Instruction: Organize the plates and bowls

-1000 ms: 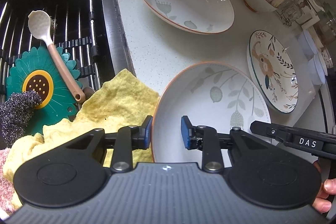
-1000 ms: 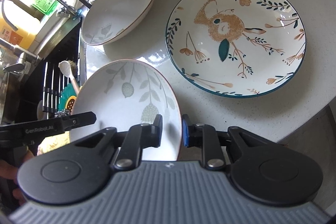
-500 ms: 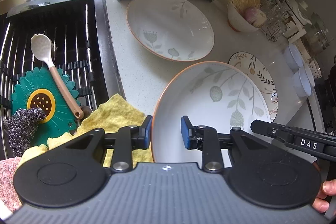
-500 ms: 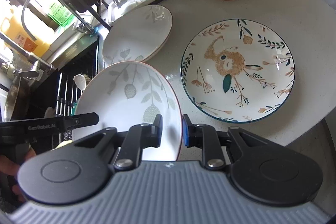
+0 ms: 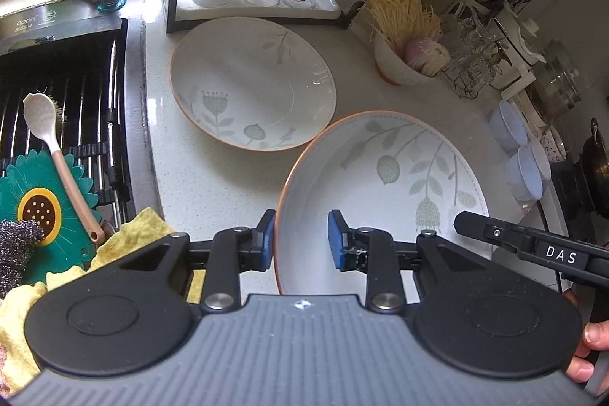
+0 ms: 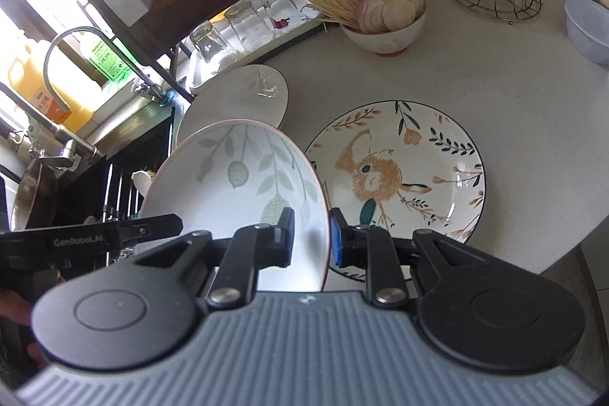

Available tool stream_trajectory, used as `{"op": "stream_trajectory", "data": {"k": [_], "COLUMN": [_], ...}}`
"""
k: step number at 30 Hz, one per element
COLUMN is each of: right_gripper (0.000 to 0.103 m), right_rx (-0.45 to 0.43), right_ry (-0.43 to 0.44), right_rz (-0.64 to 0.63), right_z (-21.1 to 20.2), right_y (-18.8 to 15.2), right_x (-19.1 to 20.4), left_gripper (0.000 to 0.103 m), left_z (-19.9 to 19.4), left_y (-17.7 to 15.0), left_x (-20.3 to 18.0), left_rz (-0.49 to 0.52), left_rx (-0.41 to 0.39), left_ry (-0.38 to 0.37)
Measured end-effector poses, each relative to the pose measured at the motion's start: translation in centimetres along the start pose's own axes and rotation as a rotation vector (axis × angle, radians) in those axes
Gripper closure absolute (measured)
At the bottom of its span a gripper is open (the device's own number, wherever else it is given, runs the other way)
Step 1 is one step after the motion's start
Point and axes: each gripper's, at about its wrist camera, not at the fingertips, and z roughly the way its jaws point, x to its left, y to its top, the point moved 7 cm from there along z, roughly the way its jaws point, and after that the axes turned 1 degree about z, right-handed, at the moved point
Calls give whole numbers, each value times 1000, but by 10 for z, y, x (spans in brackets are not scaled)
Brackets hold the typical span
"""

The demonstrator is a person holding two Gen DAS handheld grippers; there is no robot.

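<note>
The leaf-patterned plate [image 5: 384, 185] has been lifted clear of the bench [image 5: 213, 177] and carried far, overlapping the second leaf plate [image 5: 253, 82].

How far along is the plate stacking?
Done: nothing looks stacked yet. In hand: the leaf-pattern plate is held above the counter, the left gripper and the right gripper each clamped on its rim at opposite sides. Left: the matching plate and the bird plate lie separately on the counter, so the held one has yet to be set down on another.
</note>
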Motion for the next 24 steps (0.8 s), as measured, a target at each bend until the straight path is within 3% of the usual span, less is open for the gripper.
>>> {"op": "stream_trajectory", "data": {"k": [11, 24], "right_gripper": [80, 80], "right_rx": [30, 55], "right_ry": [23, 29], "right_rz": [-122, -221], "right_z": [3, 33], "right_y": [26, 39], "right_x": [-46, -89], "left_gripper": [70, 70], "left_z": [32, 79], "left_y": [-4, -8], "left_x": [-46, -70], "left_rz": [-51, -140], "left_rx": [-55, -48], "left_ry": [60, 117]}}
